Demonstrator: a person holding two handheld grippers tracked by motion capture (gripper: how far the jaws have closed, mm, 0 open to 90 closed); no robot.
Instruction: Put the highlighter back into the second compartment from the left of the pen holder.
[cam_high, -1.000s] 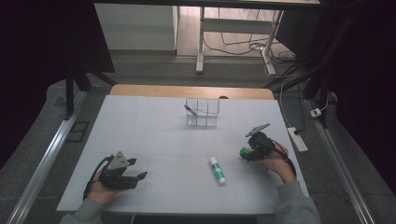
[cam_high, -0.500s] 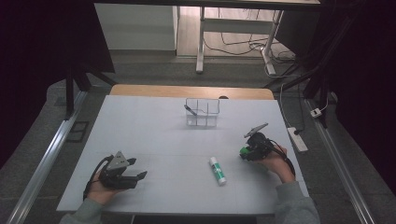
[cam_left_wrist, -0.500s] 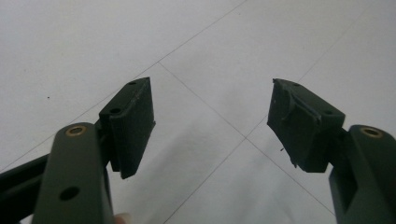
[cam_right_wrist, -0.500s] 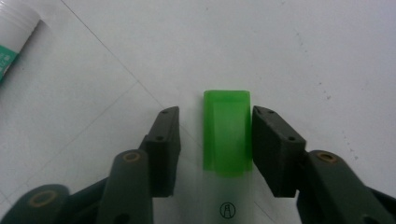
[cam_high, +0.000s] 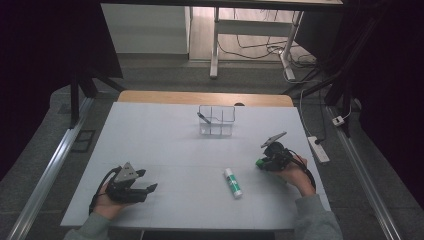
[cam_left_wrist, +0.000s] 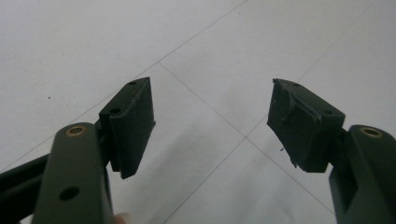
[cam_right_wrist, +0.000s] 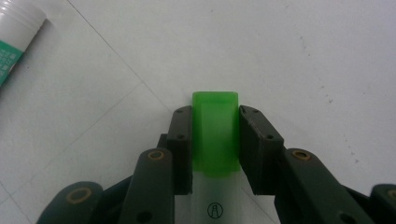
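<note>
Near table's right edge (cam_high: 305, 150), right gripper (cam_right_wrist: 215, 126) clamping green cap (cam_right_wrist: 215, 133), perhaps a tube's

Right gripper (cam_high: 261, 162) holds a green-capped item just right of the glue stick (cam_high: 232, 182); left gripper (cam_high: 145, 182) far left of it

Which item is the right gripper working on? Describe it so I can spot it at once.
On the white table, look to the near right, where the right gripper has just been closing. Between its pads sits a green cap on a pale tube. The glue stick lying loose beside it is white with a green label.
</note>
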